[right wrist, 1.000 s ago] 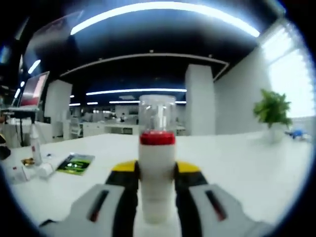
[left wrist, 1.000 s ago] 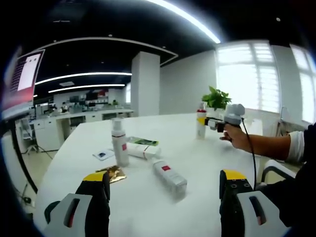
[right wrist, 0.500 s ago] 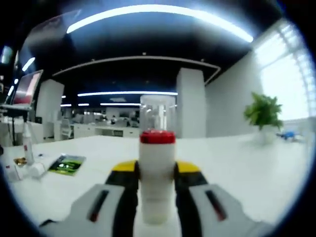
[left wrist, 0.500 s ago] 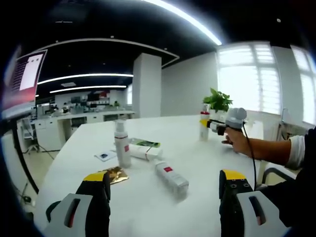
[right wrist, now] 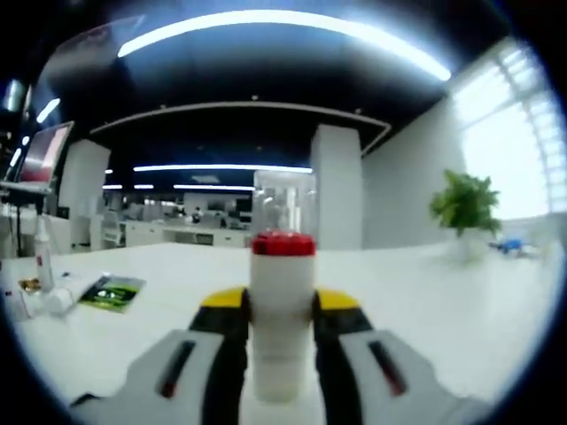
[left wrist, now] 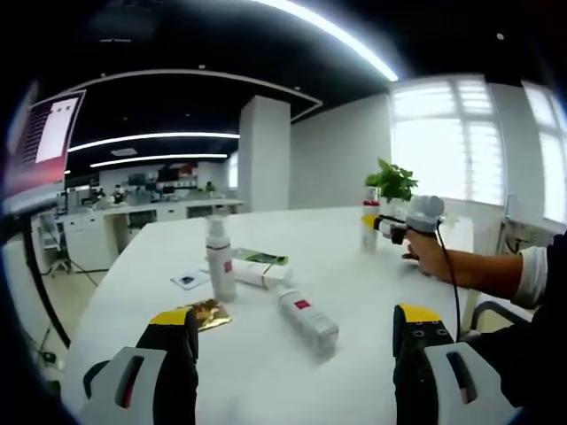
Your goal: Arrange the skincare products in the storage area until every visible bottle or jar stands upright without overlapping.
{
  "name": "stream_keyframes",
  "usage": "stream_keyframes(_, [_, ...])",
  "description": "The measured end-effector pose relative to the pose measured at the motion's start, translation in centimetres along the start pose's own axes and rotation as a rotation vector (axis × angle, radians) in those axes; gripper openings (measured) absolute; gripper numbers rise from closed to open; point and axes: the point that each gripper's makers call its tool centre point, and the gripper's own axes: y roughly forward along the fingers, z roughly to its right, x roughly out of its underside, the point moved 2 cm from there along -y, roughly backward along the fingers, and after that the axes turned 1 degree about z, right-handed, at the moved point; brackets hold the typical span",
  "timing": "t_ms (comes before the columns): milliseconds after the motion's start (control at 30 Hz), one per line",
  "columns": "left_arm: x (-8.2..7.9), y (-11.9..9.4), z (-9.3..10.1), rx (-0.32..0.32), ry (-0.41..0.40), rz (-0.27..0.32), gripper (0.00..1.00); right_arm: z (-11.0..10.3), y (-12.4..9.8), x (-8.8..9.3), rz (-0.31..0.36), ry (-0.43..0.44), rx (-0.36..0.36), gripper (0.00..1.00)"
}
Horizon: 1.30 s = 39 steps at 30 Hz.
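Note:
My right gripper [right wrist: 282, 328] is shut on a white bottle [right wrist: 283, 305] with a red collar and a clear cap, held upright. In the left gripper view that same bottle [left wrist: 369, 230] stands at the far right of the white table [left wrist: 266, 372], with the right gripper [left wrist: 383, 224] and a person's hand on it. My left gripper [left wrist: 295, 341] stands open low over the table's near edge, nothing between its jaws. One white pump bottle [left wrist: 219, 259] stands upright at centre left. A white bottle [left wrist: 306, 320] with a red label lies flat. A white tube [left wrist: 255, 272] lies behind.
A gold foil packet [left wrist: 204, 312] lies near my left jaw. A green leaflet [left wrist: 259, 257] and a small white card [left wrist: 187, 279] lie by the upright bottle. A potted plant [left wrist: 390, 180] stands at the table's far side, by the windows. Office desks fill the background.
The right gripper with its bottle has moved slightly farther along the table, toward the plant. The left gripper and the other products have stayed put.

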Motion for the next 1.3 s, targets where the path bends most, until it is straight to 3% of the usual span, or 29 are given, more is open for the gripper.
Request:
stream_keyframes(400, [0.1, 0.3, 0.4, 0.008, 0.004, -0.003, 0.92, 0.0, -0.3, 0.0, 0.012, 0.019, -0.002, 0.26])
stream_keyframes(833, [0.2, 0.0, 0.5, 0.01, 0.002, 0.003, 0.92, -0.2, -0.8, 0.1, 0.003, -0.035, -0.004, 0.27])
stream_keyframes(1000, [0.2, -0.1, 0.7, 0.014, 0.002, 0.005, 0.92, 0.1, -0.5, 0.1, 0.007, -0.009, -0.014, 0.35])
stream_keyframes(1300, [0.4, -0.3, 0.2, 0.011, -0.01, 0.01, 0.92, 0.8, -1.2, -1.3, 0.083, 0.036, -0.011, 0.45])
